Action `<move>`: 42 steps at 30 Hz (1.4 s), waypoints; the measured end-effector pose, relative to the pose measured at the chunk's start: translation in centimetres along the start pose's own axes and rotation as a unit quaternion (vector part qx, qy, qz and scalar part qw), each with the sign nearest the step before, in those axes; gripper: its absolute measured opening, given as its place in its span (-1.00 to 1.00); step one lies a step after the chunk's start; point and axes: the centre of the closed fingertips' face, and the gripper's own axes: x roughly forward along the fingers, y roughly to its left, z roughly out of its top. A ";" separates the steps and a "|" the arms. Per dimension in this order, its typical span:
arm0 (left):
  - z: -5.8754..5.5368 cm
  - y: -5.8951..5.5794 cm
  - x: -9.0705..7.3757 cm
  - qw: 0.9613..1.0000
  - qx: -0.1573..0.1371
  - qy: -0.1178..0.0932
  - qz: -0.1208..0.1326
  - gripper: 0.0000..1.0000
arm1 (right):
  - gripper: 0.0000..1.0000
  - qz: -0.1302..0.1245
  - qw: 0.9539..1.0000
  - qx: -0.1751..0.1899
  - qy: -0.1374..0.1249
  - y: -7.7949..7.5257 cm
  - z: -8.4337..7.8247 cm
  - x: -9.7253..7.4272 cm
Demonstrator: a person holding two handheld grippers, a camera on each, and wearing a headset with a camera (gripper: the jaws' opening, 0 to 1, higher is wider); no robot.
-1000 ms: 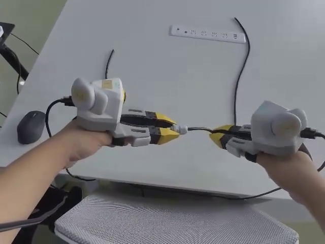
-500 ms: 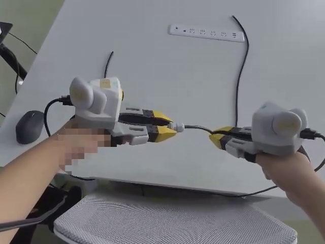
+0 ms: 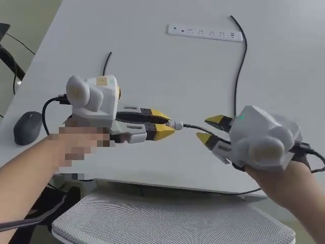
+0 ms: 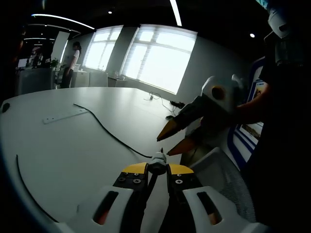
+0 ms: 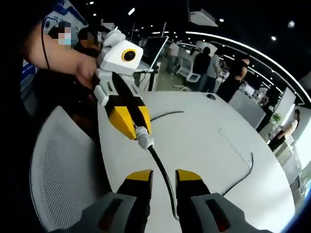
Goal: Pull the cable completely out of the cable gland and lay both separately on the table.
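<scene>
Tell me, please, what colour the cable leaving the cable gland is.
Black; the cable shows best in the right gripper view.

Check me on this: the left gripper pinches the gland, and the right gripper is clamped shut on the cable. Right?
Not quite. The right gripper is open: the right gripper view shows its jaws apart, with the cable passing between them ungripped. The left gripper does pinch the gland.
</scene>
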 end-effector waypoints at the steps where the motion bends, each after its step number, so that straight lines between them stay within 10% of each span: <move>1: 0.0 0.0 0.0 1.000 0.001 0.001 0.000 -0.69 | -0.75 -0.001 1.000 -0.015 0.002 0.2 0.2 0.2; 23: 0.0 -0.1 0.3 1.000 -0.003 0.004 0.001 -0.69 | -0.99 0.013 0.994 -0.108 0.016 0.7 0.9 1.4; 42: 0.2 0.2 0.5 1.000 -0.004 0.003 0.004 -0.70 | -1.00 -0.027 0.998 0.038 0.041 -2.4 -3.2 1.0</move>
